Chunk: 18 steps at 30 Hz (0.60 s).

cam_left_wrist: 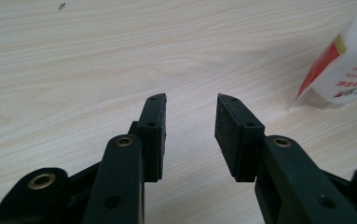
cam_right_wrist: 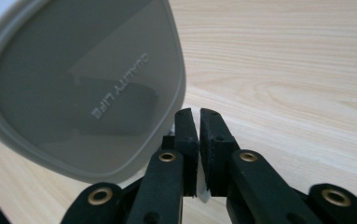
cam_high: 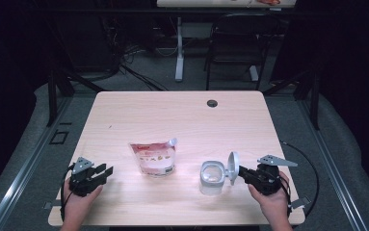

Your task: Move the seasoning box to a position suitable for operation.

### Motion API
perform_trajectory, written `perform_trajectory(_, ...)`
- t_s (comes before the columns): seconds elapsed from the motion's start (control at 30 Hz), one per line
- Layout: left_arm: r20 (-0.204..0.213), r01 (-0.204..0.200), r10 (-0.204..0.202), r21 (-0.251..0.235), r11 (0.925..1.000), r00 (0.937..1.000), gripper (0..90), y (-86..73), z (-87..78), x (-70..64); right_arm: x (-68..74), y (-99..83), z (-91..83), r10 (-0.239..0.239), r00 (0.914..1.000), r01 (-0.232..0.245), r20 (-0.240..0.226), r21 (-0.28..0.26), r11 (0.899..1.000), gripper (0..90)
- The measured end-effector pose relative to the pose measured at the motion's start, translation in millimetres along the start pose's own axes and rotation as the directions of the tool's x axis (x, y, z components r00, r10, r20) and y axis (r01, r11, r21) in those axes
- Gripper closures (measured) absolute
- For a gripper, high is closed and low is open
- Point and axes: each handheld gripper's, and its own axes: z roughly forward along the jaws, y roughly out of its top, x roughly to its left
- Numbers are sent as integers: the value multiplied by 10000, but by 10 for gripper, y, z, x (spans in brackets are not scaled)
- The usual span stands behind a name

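High view: we see the container (cam_high: pixel 212 177) with its lid (cam_high: pixel 233 167) swung up, the right gripper (cam_high: pixel 243 173) pinching the lid edge; contents unclear. The spouted pouch (cam_high: pixel 153 158) looks untouched, likely next. Left gripper view: left gripper (cam_left_wrist: pixel 190 123) spread, empty, pouch nearby. Right gripper view: jaws clamped on the lid's tab.

black two-jaw left claw (cam_left_wrist: pixel 190 121), right claw (cam_right_wrist: pixel 199 116); brass-ringed screw holes; grey triangular top plates; trailing black cables.
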Motion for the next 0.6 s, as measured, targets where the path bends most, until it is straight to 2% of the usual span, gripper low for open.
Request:
perform_trajectory(0.1, -5, -12, 12, 0, 10000, 10000, 635, -1, -5, 1, -18, -43, -44, -181, 9991, 181, 372, 7, 9998, 846)
perform_trajectory(0.2, -17, -24, 24, -1, 10000, 10000, 634, 0, -8, -1, -43, -77, -88, -461, 9970, 462, 620, 0, 9989, 792)
perform_trajectory(0.23, -19, -26, 26, -3, 10000, 10000, 634, 1, -9, -2, -57, -94, -99, -422, 9972, 407, 620, 245, 9989, 768)
perform_trajectory(0.33, -3, -55, 55, 6, 10000, 10000, 634, 3, -4, -8, -78, -155, -92, -309, 9989, 291, 351, 510, 9983, 723)
perform_trajectory(0.37, -3, -66, 66, 3, 10000, 10000, 634, 3, -3, -10, -73, -179, -94, -507, 9977, 475, 448, 713, 9963, 702)
perform_trajectory(0.43, -4, -57, 57, 4, 10000, 10000, 633, 3, -1, -12, -59, -213, -88, -815, 9946, 766, 642, 747, 9943, 662)
perform_trajectory(0.47, -4, -57, 57, 4, 10000, 10000, 633, 3, -1, -12, -59, -213, -88, -815, 9946, 766, 642, 747, 9943, 662)
perform_trajectory(0.5, -6, -65, 65, 22, 10000, 10000, 633, 2, -1, -10, -46, -245, -96, -1127, 9905, 1067, 787, 766, 9913, 637)
perform_trajectory(0.6, -2, -51, 51, 20, 10000, 10000, 632, 2, -1, -7, -30, -266, -95, -1220, 9895, 1172, 780, 629, 9911, 633)
